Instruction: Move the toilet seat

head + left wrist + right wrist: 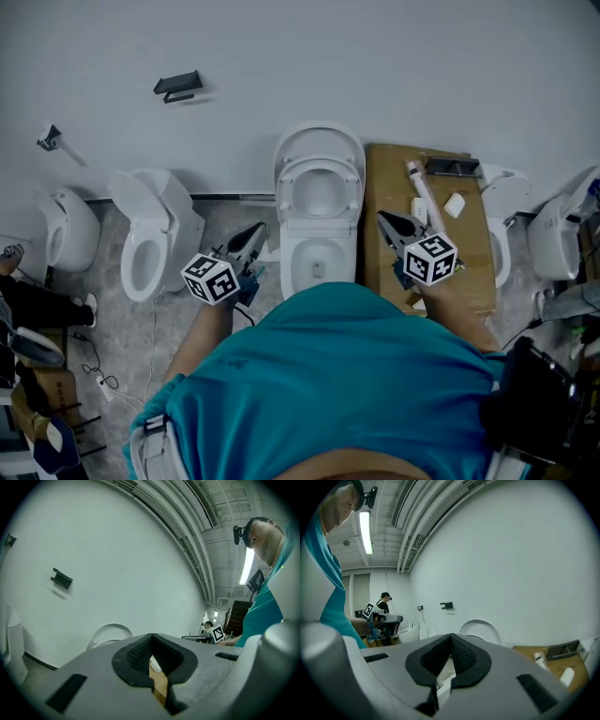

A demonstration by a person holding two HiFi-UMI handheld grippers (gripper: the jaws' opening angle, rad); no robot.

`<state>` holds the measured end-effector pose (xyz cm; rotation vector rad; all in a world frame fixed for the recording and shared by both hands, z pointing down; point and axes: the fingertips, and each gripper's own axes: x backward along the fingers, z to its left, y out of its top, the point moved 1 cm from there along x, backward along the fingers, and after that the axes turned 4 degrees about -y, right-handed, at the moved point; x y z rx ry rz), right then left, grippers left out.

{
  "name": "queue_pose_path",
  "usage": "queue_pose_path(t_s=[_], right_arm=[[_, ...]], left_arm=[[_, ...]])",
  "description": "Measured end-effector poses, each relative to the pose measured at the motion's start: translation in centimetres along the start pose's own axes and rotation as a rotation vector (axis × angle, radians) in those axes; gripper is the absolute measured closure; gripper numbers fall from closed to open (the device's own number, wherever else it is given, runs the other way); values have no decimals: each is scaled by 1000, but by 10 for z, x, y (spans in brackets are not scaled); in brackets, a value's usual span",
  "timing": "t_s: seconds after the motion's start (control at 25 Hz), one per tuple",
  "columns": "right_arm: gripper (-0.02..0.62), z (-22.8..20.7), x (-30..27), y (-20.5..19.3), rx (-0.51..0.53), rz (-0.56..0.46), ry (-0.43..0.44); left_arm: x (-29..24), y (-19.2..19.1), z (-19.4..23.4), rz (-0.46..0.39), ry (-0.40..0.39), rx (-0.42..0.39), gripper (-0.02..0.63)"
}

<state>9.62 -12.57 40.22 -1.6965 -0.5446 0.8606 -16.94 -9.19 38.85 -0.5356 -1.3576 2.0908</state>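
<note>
One toilet seat (319, 161) upright, bowl (319, 261) partly behind teal shirt (347, 375)

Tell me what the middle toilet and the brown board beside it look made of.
Toilet: smooth glossy white with soft highlights, probably glazed ceramic; its raised seat could be plastic. Board: flat matte brown sheet, looks like cardboard.

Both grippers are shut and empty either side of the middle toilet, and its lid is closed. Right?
Not the lid: the head view shows the lid raised against the wall. The left gripper and right gripper are shut and empty.
</note>
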Motion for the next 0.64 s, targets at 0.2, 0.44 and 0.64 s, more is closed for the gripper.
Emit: queue_pose_path(t_s=[0.2, 0.44, 0.64], right_arm=[[597, 3, 3, -4, 2, 6, -1], [597, 5, 6, -6, 5, 9, 1], [597, 11, 10, -7, 10, 7, 3]], left_arm=[[2, 0, -4, -3, -10, -9, 601], [4, 0, -10, -1, -17, -22, 601], [9, -4, -15, 2, -18, -19, 601]])
